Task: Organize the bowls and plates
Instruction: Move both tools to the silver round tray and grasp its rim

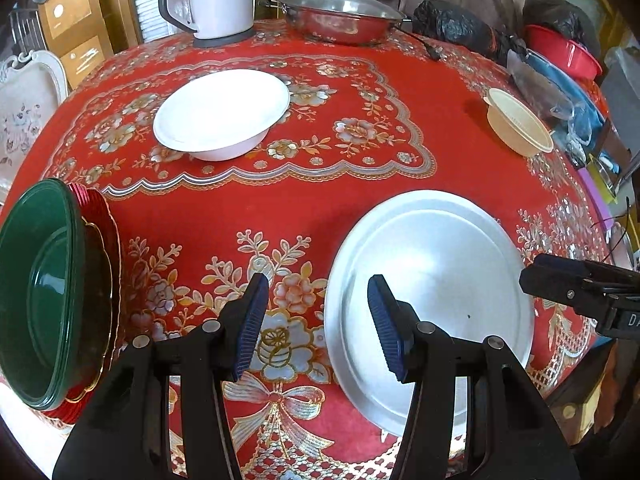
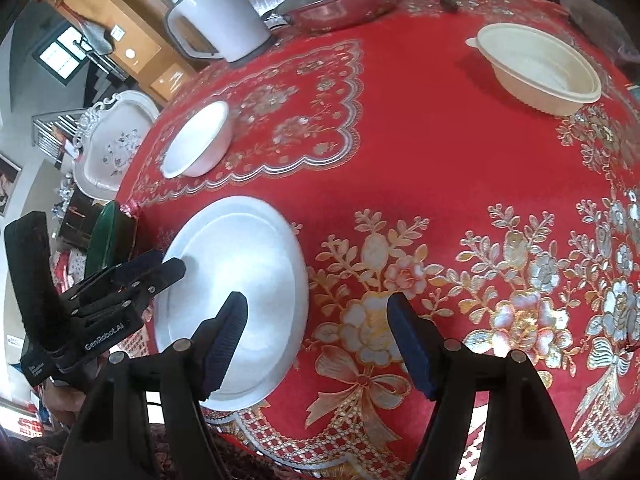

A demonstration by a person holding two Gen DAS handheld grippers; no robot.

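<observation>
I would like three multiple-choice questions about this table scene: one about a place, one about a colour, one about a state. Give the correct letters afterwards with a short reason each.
1. Where is the green bowl?
A. At the table's left edge, on red plates
B. Inside the steel pan
C. On the silver plate

2. What colour is the ribbed bowl at the far right?
A. Blue
B. Cream
C. Black

3. What does the right gripper hold?
A. The white bowl
B. The kettle
C. Nothing

Answers:
1 A, it is stacked on red plates at the left edge.
2 B, its rim and walls are cream.
3 C, only tablecloth shows between its fingers.
</observation>
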